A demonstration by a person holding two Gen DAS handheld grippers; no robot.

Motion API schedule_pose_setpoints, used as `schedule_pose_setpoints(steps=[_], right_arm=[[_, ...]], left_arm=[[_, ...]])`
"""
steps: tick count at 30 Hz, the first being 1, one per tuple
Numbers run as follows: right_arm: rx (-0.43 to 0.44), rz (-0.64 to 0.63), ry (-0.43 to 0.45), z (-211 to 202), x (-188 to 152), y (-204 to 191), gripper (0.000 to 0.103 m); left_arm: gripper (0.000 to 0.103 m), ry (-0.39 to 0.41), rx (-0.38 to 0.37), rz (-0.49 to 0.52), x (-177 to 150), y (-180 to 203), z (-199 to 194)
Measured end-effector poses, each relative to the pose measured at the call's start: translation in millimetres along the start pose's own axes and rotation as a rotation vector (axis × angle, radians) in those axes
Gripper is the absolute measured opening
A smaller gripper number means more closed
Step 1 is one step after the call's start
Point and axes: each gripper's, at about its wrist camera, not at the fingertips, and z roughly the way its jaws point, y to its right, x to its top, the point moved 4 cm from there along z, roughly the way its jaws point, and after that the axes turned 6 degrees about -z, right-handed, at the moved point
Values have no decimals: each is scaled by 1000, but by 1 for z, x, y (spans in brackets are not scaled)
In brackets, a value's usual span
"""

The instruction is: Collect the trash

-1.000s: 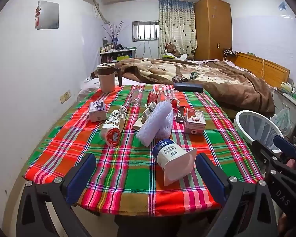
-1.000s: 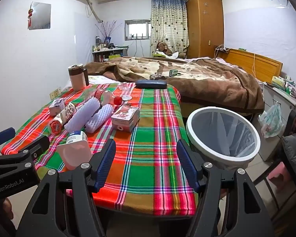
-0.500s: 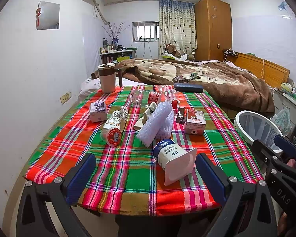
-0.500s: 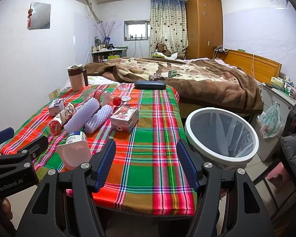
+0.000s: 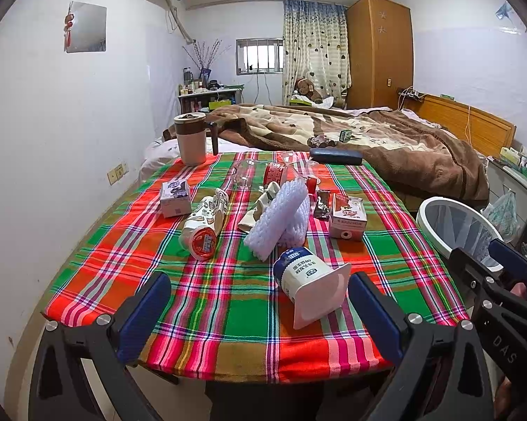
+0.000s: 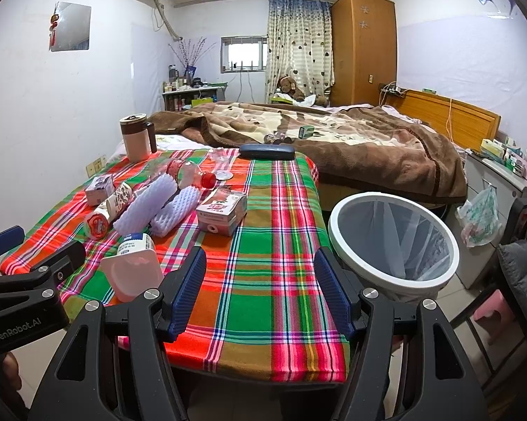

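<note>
Trash lies on a plaid-covered table (image 5: 228, 301): a tipped white yogurt cup (image 5: 310, 286), also in the right wrist view (image 6: 133, 263), white foam netting (image 5: 281, 217), a paper cup on its side (image 5: 203, 228), a small purple-white carton (image 5: 173, 198), a red-white milk carton (image 5: 347, 215) and a plastic bottle (image 6: 182, 172). A white-rimmed bin with a bag (image 6: 393, 242) stands right of the table. My left gripper (image 5: 259, 315) is open at the table's near edge, just before the yogurt cup. My right gripper (image 6: 259, 291) is open and empty over the near right part of the table.
A lidded beige mug (image 5: 191, 138) and a dark glasses case (image 5: 335, 156) stand at the table's far end. A bed with a brown blanket (image 6: 333, 140) lies behind. A white wall runs along the left. A plastic bag (image 6: 479, 217) hangs right of the bin.
Almost nothing has changed. Both views have shifted very slightly, and both grippers stay open.
</note>
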Motion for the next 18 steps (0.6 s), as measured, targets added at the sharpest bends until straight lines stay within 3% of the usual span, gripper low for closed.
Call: schedule_pose_setpoints(steps=[18], right_arm=[[0, -5, -1, 1, 0, -3, 65]], left_arm=[[102, -1, 1, -4, 0, -2, 0]])
